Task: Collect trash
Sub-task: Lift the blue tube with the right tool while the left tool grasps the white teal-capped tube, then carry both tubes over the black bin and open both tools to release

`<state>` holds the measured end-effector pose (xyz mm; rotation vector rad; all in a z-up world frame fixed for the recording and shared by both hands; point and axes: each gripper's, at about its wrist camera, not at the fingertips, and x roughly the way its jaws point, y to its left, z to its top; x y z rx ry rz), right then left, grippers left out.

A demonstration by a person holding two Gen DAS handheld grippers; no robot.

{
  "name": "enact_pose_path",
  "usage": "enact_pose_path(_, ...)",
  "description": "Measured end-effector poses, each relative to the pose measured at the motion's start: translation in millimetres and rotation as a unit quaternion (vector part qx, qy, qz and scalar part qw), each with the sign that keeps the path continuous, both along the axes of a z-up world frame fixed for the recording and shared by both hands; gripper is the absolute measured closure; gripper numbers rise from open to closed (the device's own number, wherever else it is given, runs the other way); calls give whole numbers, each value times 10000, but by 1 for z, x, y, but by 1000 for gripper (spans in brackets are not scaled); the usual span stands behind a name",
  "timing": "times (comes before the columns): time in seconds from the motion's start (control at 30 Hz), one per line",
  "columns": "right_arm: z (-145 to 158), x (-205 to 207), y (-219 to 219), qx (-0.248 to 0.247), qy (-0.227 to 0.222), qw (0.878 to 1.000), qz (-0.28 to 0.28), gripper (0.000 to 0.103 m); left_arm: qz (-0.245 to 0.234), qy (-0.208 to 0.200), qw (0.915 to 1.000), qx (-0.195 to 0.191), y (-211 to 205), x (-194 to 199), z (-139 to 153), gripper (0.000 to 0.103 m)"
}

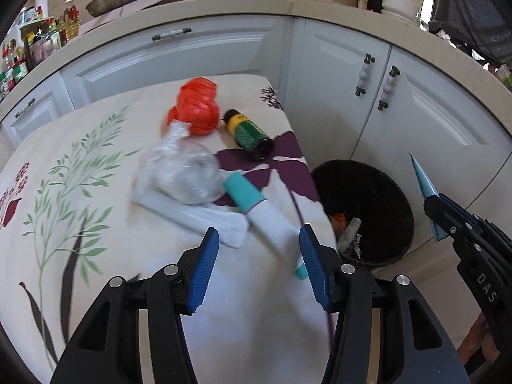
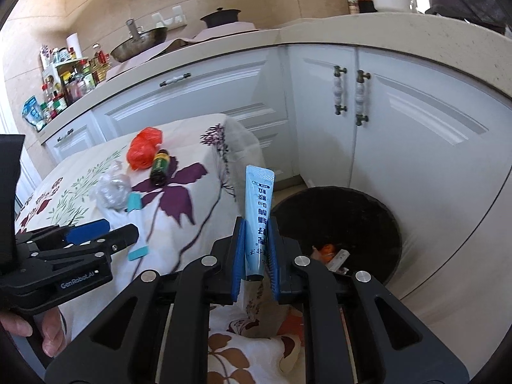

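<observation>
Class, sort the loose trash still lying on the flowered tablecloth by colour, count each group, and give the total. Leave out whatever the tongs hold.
Red: 1, crumpled plastic bag
Clear: 1, crumpled plastic bag
Green and yellow: 1, small bottle
White and teal: 2, tubes
Total: 5

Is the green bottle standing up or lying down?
Lying down. The green bottle rests on its side on the flowery tablecloth, beside the red bag.
</observation>
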<state>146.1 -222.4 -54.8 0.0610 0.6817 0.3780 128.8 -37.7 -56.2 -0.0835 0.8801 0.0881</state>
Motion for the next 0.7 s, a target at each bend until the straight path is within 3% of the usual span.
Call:
enact_pose_path(0.17,-7,8,-10,86,83,9999,-16,89,14,34,9999,165,-10,8,-1,51)
enact_pose_path(0.27,-11,11,-13,118,119,9999,5,89,56,19,9997,246,-13,9,-1,63)
enact_pose_path(0.33,-13,13,-14,148,147,9998,19,89,30,-3,9996,295,-15,7,-1,76)
enact_pose_path(0.57,-15,13,-17,199,165,9997,34,89,5,-133,9997,209,-15,-1,3,86)
enact_pose_path(0.7,-12,11,-16,198,133,9997,40,89,-35,-350,9986,386,-16,-11,10,87)
